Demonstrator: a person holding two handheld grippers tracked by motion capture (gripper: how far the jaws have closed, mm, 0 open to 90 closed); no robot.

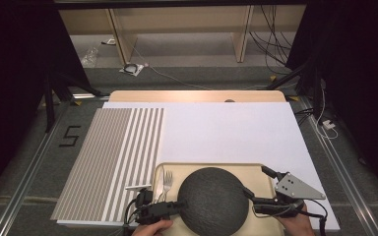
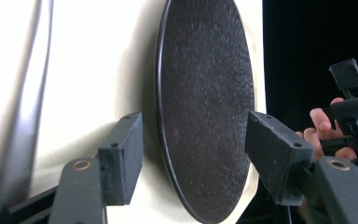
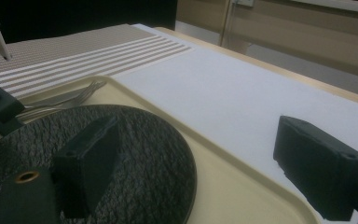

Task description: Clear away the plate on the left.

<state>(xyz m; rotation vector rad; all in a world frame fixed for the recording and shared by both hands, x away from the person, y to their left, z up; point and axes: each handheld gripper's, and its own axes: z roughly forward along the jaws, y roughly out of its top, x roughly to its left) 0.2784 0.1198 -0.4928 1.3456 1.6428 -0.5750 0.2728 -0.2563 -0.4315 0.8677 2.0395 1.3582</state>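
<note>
A round, dark, rough-textured plate (image 1: 212, 200) lies on a cream plastic tray (image 1: 256, 172). The left hand-held gripper (image 1: 181, 203) straddles its rim, seemingly untouching; the right hand-held gripper (image 1: 256, 183) gapes wide.

My high view looks forward and down from above the surface's near edge. Each tongs camera sits low and very close, looking from opposite sides across the dark plate (image 1: 213, 199) on the cream tray (image 1: 256, 169), which all three views share.

Rough matt black plate (image 1: 213, 199), metal fork (image 1: 167, 181)
</note>
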